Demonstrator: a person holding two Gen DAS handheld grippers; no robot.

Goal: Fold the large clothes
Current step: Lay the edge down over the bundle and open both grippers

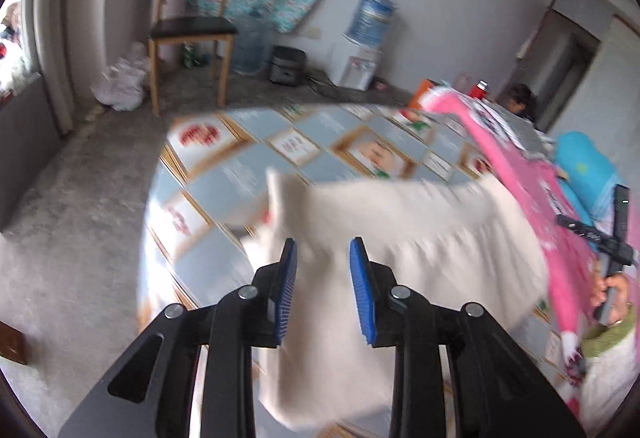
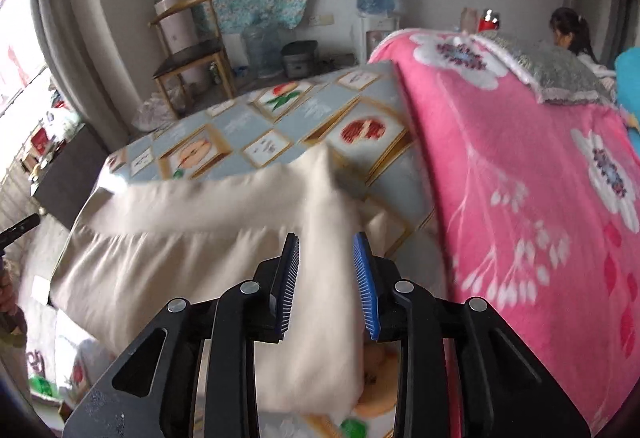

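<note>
A large cream garment point(image 1: 420, 238) lies spread on a table with a fruit-print cloth point(image 1: 248, 166); it also shows in the right wrist view point(image 2: 192, 238). My left gripper point(image 1: 323, 248) is open just above the garment's left end, blue pads apart, nothing between them. My right gripper point(image 2: 326, 242) is open above the garment's right part, where a strip of the garment point(image 2: 332, 198) runs up between the fingers. The right gripper also shows at the right edge of the left wrist view point(image 1: 608, 238), held in a hand. Both views are blurred.
A pink flowered blanket point(image 2: 520, 178) is piled on the table right of the garment, with a grey cushion point(image 2: 552, 66) and a blue bundle point(image 1: 584, 166) behind it. A wooden chair point(image 1: 188, 30), water dispenser point(image 1: 360, 50) and a seated person point(image 2: 572, 34) are by the far wall.
</note>
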